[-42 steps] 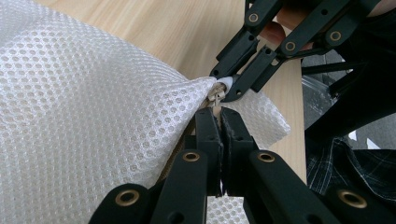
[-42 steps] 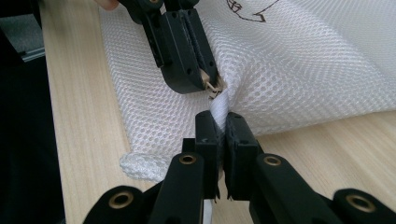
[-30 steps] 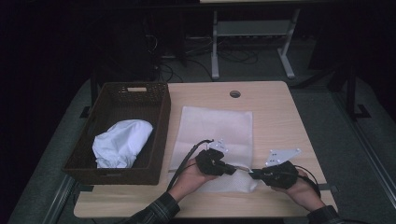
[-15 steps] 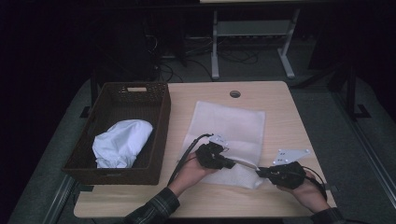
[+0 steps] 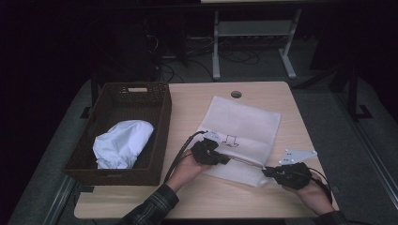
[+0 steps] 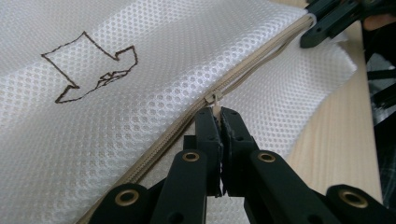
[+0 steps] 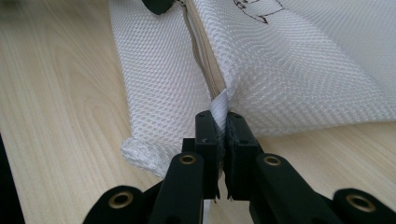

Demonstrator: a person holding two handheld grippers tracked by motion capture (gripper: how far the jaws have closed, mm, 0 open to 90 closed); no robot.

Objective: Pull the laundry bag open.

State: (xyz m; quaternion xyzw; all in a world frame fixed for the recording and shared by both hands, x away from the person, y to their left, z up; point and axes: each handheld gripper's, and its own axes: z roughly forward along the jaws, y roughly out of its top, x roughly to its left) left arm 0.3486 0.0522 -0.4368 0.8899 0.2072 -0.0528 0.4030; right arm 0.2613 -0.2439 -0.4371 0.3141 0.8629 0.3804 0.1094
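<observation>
Wicker brown basket [image 5: 123, 101] sits at the frame's left; the white mesh zippered laundry bag [image 5: 244, 126] lies centre on the wooden counter [image 5: 197, 101]. Left gripper [image 6: 218, 122] pinches the beige zipper pull [image 6: 213, 99], right gripper [image 7: 220, 125] clamps the bag's corner tab [image 7: 219, 106]. If the pull slips or the mesh snags, the zipper could jam.

Light wooden table [image 5: 197, 199] bearing a dark wicker basket [image 5: 159, 117] and a white mesh bag [image 5: 253, 124].
</observation>
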